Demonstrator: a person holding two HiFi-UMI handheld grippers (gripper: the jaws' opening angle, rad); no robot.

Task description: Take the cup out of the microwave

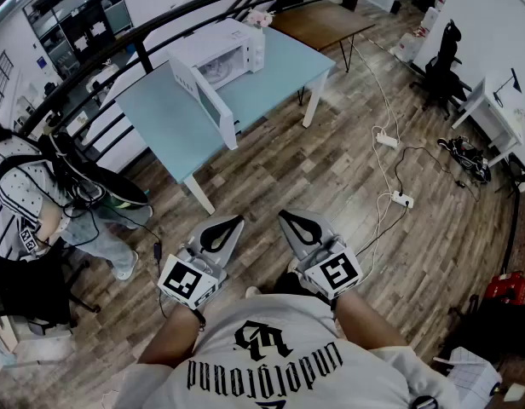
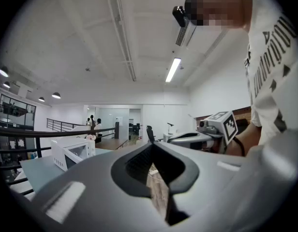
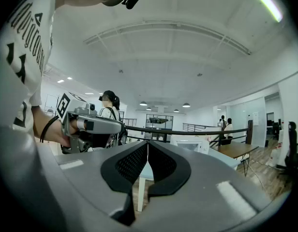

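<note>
Left gripper point(image 1: 235, 220) and right gripper point(image 1: 284, 215) are both clenched on nothing, pointing level. The microwave point(image 1: 213, 56), door open, stands well ahead and leftward, nearer the left one. No cup shows inside.

A light blue rectangular worktop on white legs point(image 1: 173, 118) stands on a dark wood-plank floor point(image 1: 331, 169). A curved black metal railing point(image 1: 141, 49) runs behind the worktop and a brown wooden table point(image 1: 318, 20) stands beyond it. A white power strip point(image 1: 388, 140) lies to its right. A person in a striped shirt point(image 1: 24, 203) sits to its left.
</note>
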